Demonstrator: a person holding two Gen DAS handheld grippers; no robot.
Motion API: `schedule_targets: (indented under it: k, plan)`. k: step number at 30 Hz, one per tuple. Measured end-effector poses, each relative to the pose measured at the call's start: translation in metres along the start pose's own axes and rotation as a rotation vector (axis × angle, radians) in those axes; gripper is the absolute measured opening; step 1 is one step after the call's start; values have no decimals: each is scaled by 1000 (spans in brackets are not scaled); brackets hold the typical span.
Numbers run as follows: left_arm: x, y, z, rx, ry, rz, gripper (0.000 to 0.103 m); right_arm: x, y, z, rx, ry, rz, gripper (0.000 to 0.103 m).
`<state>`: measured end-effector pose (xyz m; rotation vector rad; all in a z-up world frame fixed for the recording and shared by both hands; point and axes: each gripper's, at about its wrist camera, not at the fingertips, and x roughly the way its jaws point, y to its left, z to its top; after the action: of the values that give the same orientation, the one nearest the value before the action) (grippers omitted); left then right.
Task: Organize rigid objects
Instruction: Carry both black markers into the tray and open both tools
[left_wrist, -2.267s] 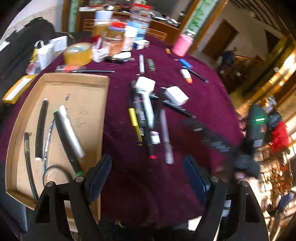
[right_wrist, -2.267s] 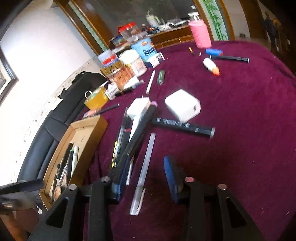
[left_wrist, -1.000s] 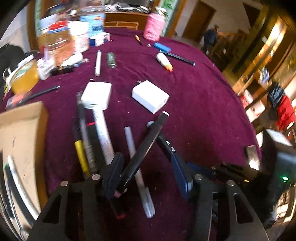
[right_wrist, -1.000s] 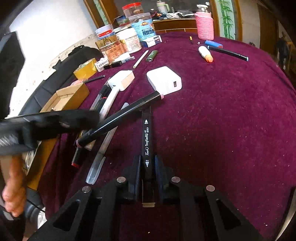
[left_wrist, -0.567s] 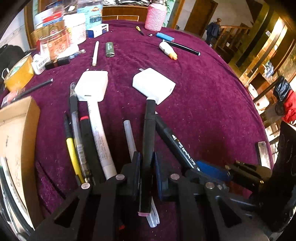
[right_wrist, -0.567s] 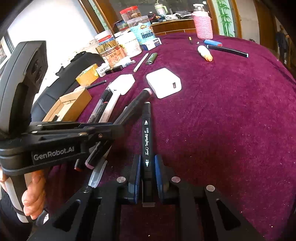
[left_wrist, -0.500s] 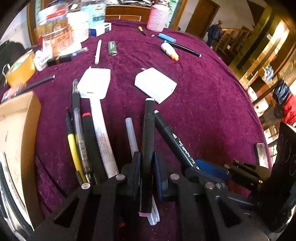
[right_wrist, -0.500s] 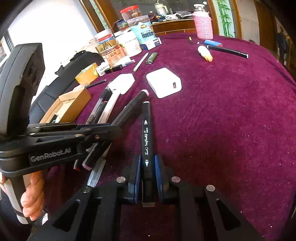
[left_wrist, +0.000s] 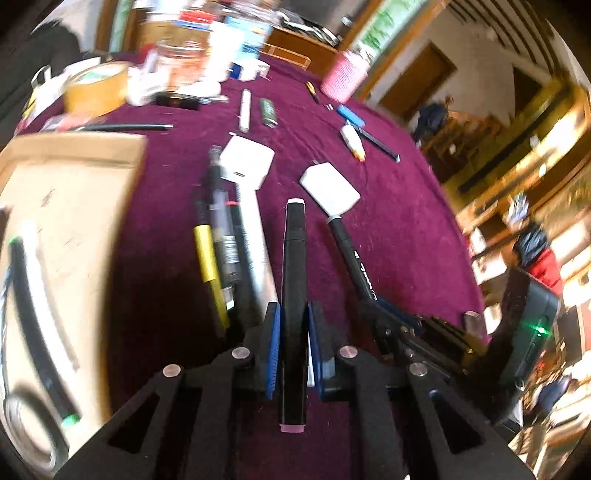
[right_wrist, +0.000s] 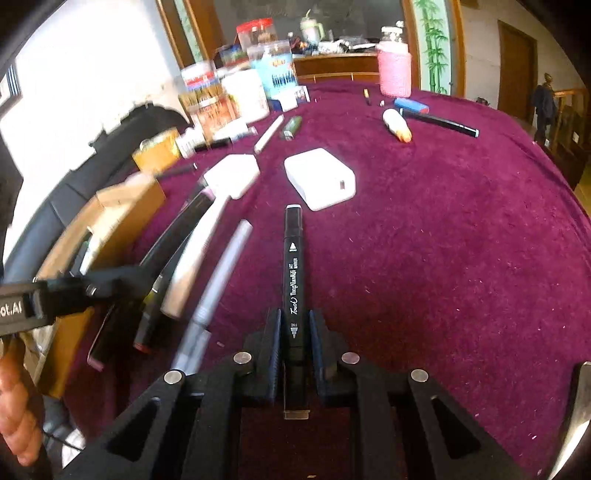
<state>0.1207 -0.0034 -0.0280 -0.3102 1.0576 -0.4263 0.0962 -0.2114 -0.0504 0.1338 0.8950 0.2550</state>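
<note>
My left gripper (left_wrist: 293, 325) is shut on a black marker with a pink end cap (left_wrist: 294, 280), held above the maroon cloth. My right gripper (right_wrist: 294, 332) is shut on a black Touch marker (right_wrist: 293, 269) with white lettering; it also shows in the left wrist view (left_wrist: 351, 258). A cardboard box (left_wrist: 74, 206) at the left holds several pens. More pens lie in a row on the cloth: a yellow one (left_wrist: 207, 258), a white one (left_wrist: 255, 243), a grey one (right_wrist: 221, 273).
Two white chargers (right_wrist: 319, 178) (right_wrist: 236, 173) lie mid-table. Jars, a tape roll (left_wrist: 98, 86) and a pink cup (right_wrist: 395, 70) crowd the far edge. A glue tube (right_wrist: 397, 125), a blue lighter (right_wrist: 412, 105) and a black pen (right_wrist: 439, 123) lie far right.
Both grippers closed on black markers about a second ago. The left gripper has since swung left with its marker, bringing the cardboard box into view. The right gripper has barely moved.
</note>
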Motion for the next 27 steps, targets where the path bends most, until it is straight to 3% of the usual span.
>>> schedule_targets:
  k: [5,13,15,20,27]
  plan:
    - [-52,34,-8,-116,-75,-35,14,-17,40,8,4,-71,113,16]
    - [-122,111,-11,-273,-190,51,14,-15,127,22,-71,-61,322,16]
    - [-131,133,-10,-301,-209,104,14,-5,148,25,-97,-46,335,16]
    - [-137,181,-7,-376,-214,154,15,23,183,30,-120,10,357,16]
    - [-125,221,-1,-412,-188,217,15,62,211,30,-163,80,298,16]
